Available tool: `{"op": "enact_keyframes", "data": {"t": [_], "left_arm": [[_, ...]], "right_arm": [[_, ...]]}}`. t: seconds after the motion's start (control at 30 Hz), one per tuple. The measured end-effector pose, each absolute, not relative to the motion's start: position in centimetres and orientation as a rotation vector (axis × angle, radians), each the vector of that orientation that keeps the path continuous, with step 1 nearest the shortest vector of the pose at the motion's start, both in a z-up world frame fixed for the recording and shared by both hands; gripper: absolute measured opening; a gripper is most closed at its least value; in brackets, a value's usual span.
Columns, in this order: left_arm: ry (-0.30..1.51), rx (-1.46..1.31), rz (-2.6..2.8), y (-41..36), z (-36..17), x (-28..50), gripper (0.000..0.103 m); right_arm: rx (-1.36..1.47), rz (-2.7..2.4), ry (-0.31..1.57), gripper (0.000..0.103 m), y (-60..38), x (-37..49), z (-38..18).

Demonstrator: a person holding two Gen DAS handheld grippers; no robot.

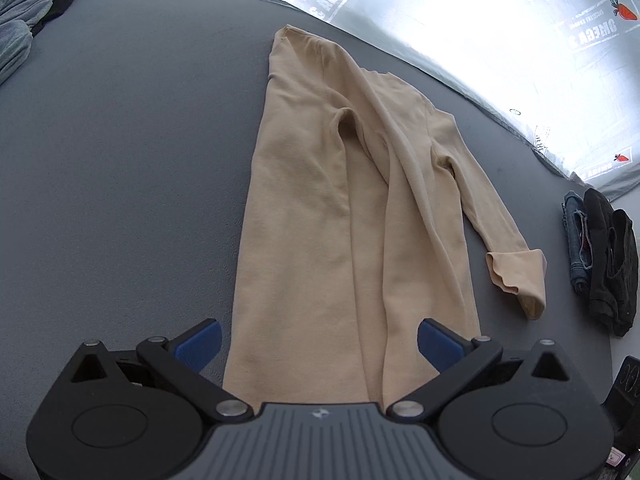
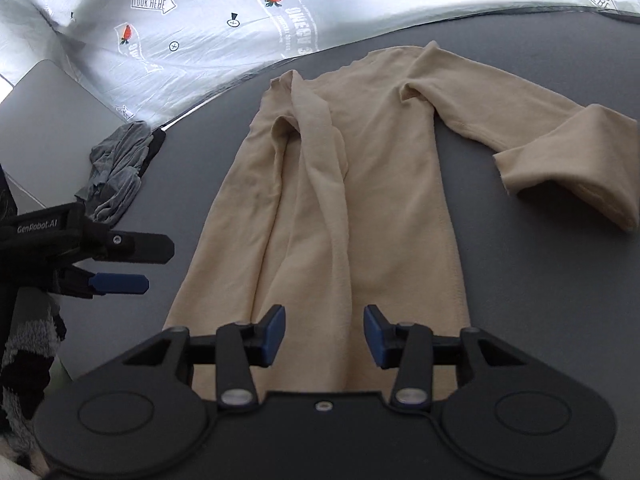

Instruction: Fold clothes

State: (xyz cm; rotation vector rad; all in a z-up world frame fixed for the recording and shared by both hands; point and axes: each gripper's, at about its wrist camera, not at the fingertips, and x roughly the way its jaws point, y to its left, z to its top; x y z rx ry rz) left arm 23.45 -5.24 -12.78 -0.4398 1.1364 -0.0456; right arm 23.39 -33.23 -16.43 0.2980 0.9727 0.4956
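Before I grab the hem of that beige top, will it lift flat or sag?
The beige top will probably sag: it looks thin, with soft folds down the middle. The loose sleeve would likely drag behind. Both the left gripper and the right gripper are open above the hem.

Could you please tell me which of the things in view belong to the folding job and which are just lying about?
Part of the job:
- beige top, one sleeve folded in, the other stretched out
- left gripper, open
- right gripper, open

Just lying about:
- grey cloth
- jeans
- black clothes
- laptop
- silver sheet
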Motion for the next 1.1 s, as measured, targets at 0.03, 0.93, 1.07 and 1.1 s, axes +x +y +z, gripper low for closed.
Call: {"op": "enact_keyframes", "data": {"t": [0.03,0.93,1.07,1.1], "left_arm": [[1.133,-0.438,-0.042,-4.9,-12.7,23.0,0.103],[1.111,-0.492,0.015,1.5,-13.0,20.5,0.103],[1.117,-0.441,-0.029,-0.5,-13.0,21.3,0.103],[1.115,-0.427,-0.040,-1.0,-12.9,21.4,0.103]], "right_arm": [[0.264,0.480,0.946,0.011,-32.6,23.0,-16.0],[-0.204,0.676,0.978,0.029,-21.4,19.0,-14.3],[-0.181,0.662,1.026,0.030,-22.5,18.4,-15.0],[-0.173,0.653,0.996,0.031,-23.2,18.2,-14.3]]}}
